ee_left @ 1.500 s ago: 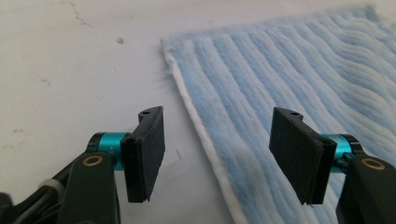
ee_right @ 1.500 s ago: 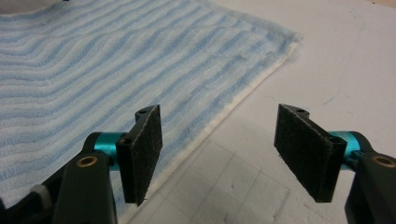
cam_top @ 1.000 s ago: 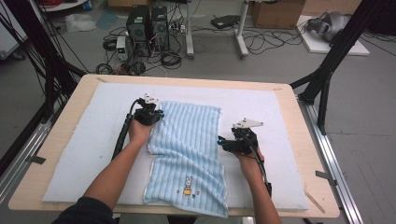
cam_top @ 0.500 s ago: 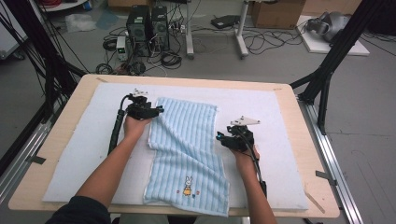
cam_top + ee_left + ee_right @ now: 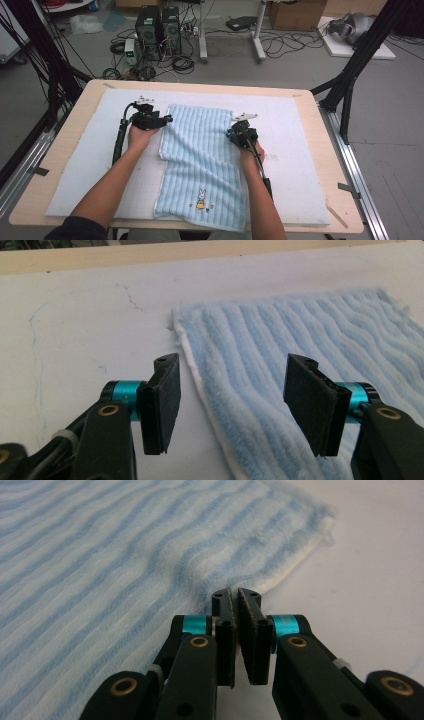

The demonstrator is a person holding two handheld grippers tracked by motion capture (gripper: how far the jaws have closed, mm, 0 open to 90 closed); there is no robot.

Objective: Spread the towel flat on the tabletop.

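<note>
A light blue striped towel (image 5: 200, 155) with a small rabbit motif (image 5: 201, 196) lies lengthwise on the white mat. My left gripper (image 5: 167, 119) is at the towel's far left corner. Its jaws have just opened and now stand open (image 5: 232, 405) astride the towel's left edge (image 5: 200, 375), with the pads clear of the cloth. My right gripper (image 5: 231, 134) is at the towel's right edge near the far corner. Its jaws have just closed (image 5: 236, 605) and pinch the hem, so the towel (image 5: 100, 555) puckers toward them.
The white mat (image 5: 300, 130) covers most of the wooden table (image 5: 320, 115), with bare mat left and right of the towel. Black frame posts (image 5: 350, 75) stand at the table's sides. Computers and cables (image 5: 155, 30) lie on the floor beyond.
The left gripper's jaws opened and let go of the towel's left corner. The right gripper moved left to the towel's right edge and shut on it.
</note>
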